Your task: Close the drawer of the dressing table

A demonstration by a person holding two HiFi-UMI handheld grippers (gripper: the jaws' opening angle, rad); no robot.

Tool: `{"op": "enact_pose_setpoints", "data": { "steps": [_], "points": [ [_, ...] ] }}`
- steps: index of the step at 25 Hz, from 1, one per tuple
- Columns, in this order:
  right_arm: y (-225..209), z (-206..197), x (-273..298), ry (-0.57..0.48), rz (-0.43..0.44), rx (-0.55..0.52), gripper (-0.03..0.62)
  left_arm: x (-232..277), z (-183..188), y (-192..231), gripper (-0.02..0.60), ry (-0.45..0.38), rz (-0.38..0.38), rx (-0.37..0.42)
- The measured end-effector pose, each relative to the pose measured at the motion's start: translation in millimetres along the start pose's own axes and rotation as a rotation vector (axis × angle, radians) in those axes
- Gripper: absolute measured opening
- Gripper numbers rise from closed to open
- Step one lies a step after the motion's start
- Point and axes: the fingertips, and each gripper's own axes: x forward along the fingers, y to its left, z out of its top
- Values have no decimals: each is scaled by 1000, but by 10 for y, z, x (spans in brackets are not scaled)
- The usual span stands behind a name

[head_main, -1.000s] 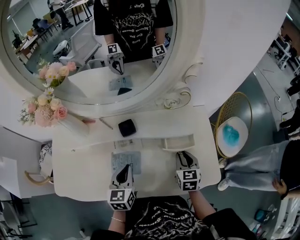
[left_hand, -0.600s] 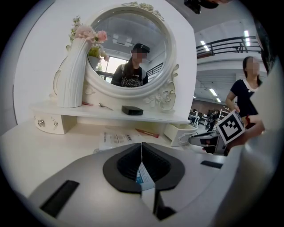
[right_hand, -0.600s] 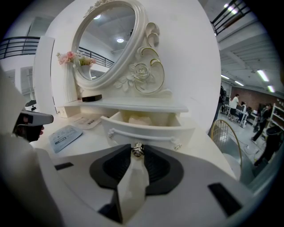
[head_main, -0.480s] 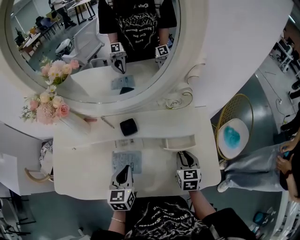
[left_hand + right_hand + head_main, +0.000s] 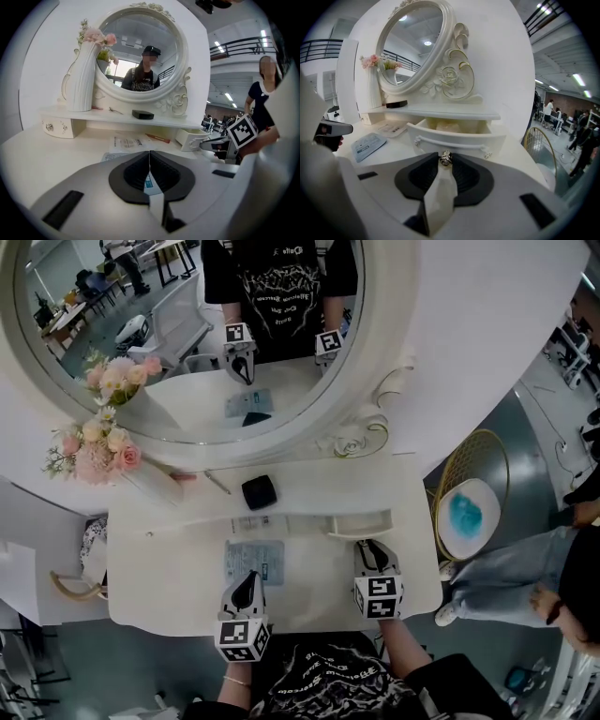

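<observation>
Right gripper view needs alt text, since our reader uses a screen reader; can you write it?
The right claw is closed on the small metal knob of an open white drawer. Behind it rises an ornate oval mirror.

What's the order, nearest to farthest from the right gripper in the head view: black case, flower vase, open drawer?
From the right gripper:
1. Open drawer, straight ahead, its knob between the jaws.
2. Black case, on the shelf, ahead and to the left.
3. Flower vase, at the far left end of the shelf.
</observation>
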Motion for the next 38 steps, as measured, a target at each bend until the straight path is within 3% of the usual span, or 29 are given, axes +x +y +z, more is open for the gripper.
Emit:
{"op": "enact_pose_setpoints", "data": {
  "steps": [38],
  "points": [
    [-42,98,125,-9,12,-20,100,-139,-252,69,17,42,67,-27]
  ]
}}
